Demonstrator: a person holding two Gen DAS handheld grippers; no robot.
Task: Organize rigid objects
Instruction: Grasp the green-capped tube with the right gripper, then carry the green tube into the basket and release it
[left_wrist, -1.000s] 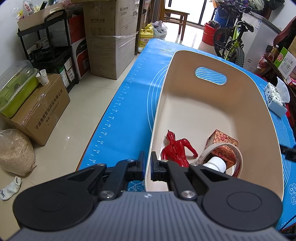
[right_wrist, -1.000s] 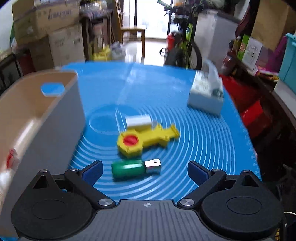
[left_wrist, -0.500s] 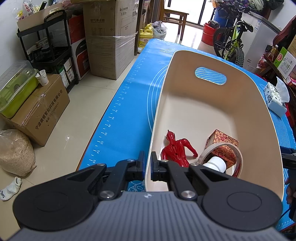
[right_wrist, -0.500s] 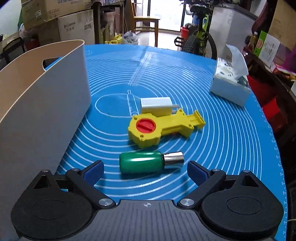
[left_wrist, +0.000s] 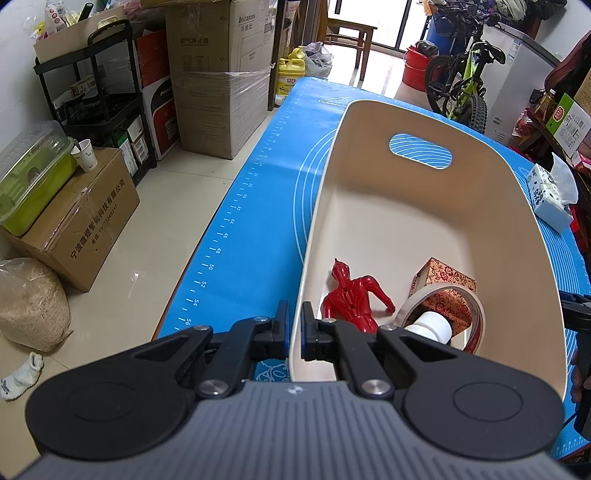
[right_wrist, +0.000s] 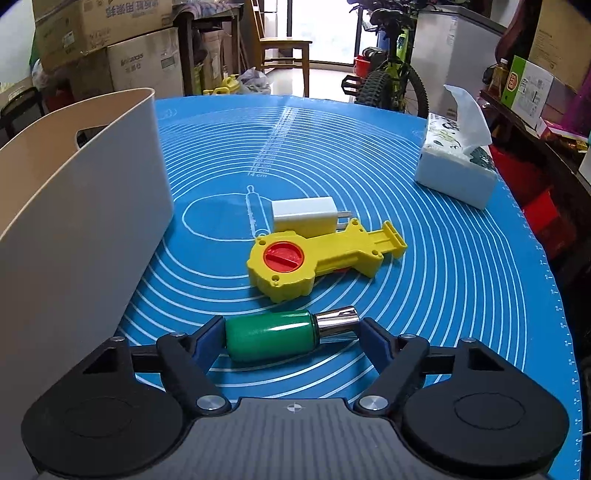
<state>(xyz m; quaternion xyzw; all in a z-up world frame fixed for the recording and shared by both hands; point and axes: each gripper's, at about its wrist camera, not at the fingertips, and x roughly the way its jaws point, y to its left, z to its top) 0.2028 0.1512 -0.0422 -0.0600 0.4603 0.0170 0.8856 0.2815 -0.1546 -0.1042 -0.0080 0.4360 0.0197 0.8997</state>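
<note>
On the blue mat (right_wrist: 424, 258), a beige bin (left_wrist: 413, 206) pinned by its near rim between the narrow fingers of the left gripper (left_wrist: 294, 325), exactly as a second ago, wall clamped from inside and out. Already inside, at the near end: a red figure (left_wrist: 352, 295), a patterned box (left_wrist: 445, 288) and a tape roll (left_wrist: 469, 314) leaning over a white cap.

Moved in from well back over the last second, the right gripper (right_wrist: 291, 332), now low over the mat with its fingers narrowed from wide to a loose straddle of the green bottle (right_wrist: 271, 334), one blue pad at the green base, the other at the chrome cap. Contact hard to confirm; bottle lying flat on its side, just right of the bin's outer wall. Likely a lengthwise pinch about to close, with a lift into the bin to follow.

Unmoved beyond it and awaiting their turn: a yellow toy (right_wrist: 317, 258) with a red disc, touching a white charger (right_wrist: 304, 218). Farther right, a tissue pack (right_wrist: 456, 173).
</note>
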